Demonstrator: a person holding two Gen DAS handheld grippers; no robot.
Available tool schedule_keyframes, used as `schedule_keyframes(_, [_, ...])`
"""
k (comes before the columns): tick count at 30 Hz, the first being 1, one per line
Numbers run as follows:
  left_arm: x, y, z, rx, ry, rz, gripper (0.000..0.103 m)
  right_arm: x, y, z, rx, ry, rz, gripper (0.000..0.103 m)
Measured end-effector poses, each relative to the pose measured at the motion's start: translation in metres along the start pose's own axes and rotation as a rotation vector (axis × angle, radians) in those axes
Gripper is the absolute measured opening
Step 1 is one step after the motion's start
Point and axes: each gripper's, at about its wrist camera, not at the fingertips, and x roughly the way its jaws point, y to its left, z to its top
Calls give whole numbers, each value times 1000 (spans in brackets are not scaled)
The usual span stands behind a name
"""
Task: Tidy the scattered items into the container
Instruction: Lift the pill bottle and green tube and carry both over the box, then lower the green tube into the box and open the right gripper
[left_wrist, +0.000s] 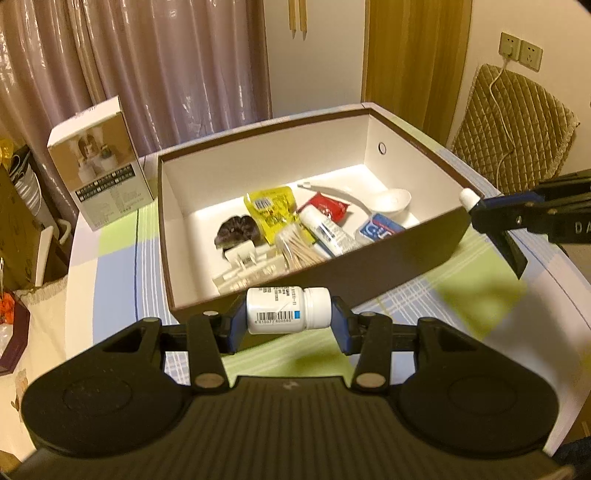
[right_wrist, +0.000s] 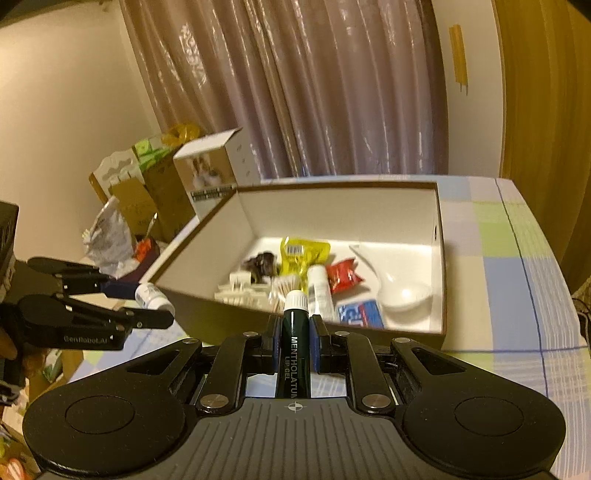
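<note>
1. The left claw (left_wrist: 289, 325) is clenched on a white pill bottle (left_wrist: 288, 309), held sideways with its base against one pad and its cap against the other. That end-to-end hold keeps the round body from rolling out, and the bottle hangs just short of the near wall of the container (left_wrist: 369, 273), above the tabletop (left_wrist: 118, 280).
2. The right claw (right_wrist: 294, 341) is clenched narrowly on a dark green lip gel tube (right_wrist: 294, 354), whose white cap points forward toward the box. The tube lies along the line of the fingers, so it is likely to drop out nose first once the pads part.
3. Both items are off the tabletop and not yet inside; the near wall of the container is what stands between each of them and the floor of the box.
4. The container already holds a yellow sachet (left_wrist: 271, 208), a red packet (left_wrist: 327, 206), a white spoon (left_wrist: 391, 201), a white tube (left_wrist: 325, 230), a bundle of cotton swabs (left_wrist: 295, 247), a dark hair tie (left_wrist: 236, 230), white clips (left_wrist: 243, 262) and a blue-and-white pack (left_wrist: 380, 227). They crowd the near half, so the far half looks like the clearer landing spot.
5. A white carton (left_wrist: 101, 164) stands on the tabletop just beside the container's left wall, clear of both claws. A quilted chair back (left_wrist: 513, 129) sits beyond the tabletop's right edge.
6. The two claws come in from opposite sides and sit well apart, so neither seems to block the other.
</note>
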Motion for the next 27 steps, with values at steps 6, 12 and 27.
schedule_keyframes(6, [-1,6,7,-11,-18,19,42,-1,-5,11,18,-22,7,18])
schedule_keyframes(12, [-2,17,14,-28,-32,39,42,0,-16,21,51,-44,9,18])
schedule_keyframes(27, [-2,30,32,-47,-59,75,42,10,-50,55,165,-95,72,18])
